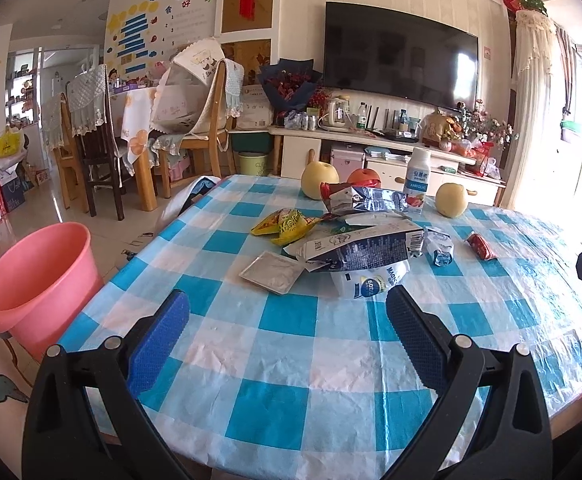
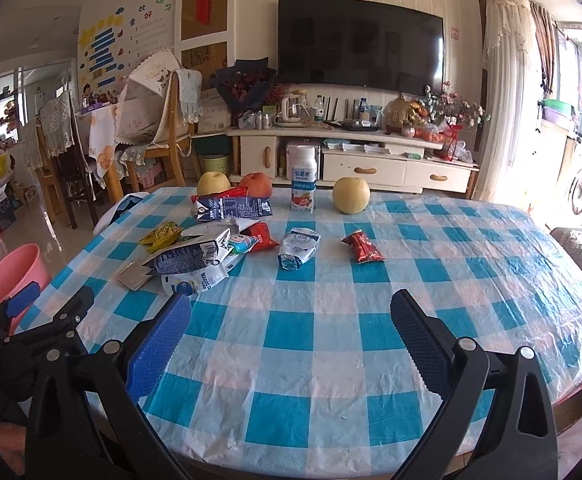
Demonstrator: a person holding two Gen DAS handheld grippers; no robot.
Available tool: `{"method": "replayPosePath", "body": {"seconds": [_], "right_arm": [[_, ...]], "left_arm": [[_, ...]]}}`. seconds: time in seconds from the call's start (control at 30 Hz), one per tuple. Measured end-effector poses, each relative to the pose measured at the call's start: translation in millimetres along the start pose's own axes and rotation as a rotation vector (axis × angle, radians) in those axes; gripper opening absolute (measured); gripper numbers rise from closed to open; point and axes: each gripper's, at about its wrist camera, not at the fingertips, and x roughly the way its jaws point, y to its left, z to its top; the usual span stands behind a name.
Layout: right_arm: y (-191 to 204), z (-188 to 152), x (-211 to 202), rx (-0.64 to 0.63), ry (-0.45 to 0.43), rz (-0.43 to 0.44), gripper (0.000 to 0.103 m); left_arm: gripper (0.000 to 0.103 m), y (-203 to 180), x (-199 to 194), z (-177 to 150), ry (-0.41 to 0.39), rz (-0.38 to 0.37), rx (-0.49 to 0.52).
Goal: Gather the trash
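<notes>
Two grippers hang over the near edge of the table (image 2: 331,360), and both have their blue fingers spread wide with nothing between them. The left gripper (image 1: 287,312) points at the pile of trash. The right gripper (image 2: 291,314) sits just beside it, over bare blue and white squares of the cloth.

Right past the left fingers (image 1: 163,332) lies a white pouch with blue print (image 1: 365,280). A flat grey tray (image 1: 271,272) lies to its left, and a squashed dark blue carton (image 1: 361,246) rests on top of the pouch. A yellow and green wrapper (image 1: 287,222) lies behind them. Farther back is a second crushed blue carton (image 1: 365,200) with a bit of red wrapper at its end.

Off to the right of the pile, a small white and blue wrapper (image 2: 299,248) and a small red wrapper (image 2: 363,248) lie apart from each other on the table.

At the far edge stand a white drink bottle (image 2: 303,178), two yellow pears (image 2: 351,195) and a red apple (image 2: 255,185), with the bottle between the apple and the right-hand pear.

A pink bucket (image 1: 37,276) stands on the floor by the left side of the table. It looks empty from here.
</notes>
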Motion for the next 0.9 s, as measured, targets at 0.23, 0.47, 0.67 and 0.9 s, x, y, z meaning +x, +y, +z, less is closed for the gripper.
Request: {"method": "replayPosePath", "body": {"seconds": [0.23,0.47,0.67,0.9], "right_arm": [[-31.6,11.4,17.0,0.076,0.047,-0.048,0.099],[-71.8,30.1,52.6,0.174,0.125,-0.043,0.099],[-111.5,40.6,96.9,0.330,0.231,0.004,0.099],[-130.7,51.4,141.0,0.384,0.286,0.030,0.097]], "left_arm": [[0.099,6.7,28.2,4.3,0.041,0.006,0.073],[0.099,29.7,63.5,15.9,0.103,-0.126,-0.016],[0.099,43.2,96.0,27.4,0.131,-0.158,-0.030],[0.099,56.0,145.3,27.0,0.261,-0.167,-0.047]]}}
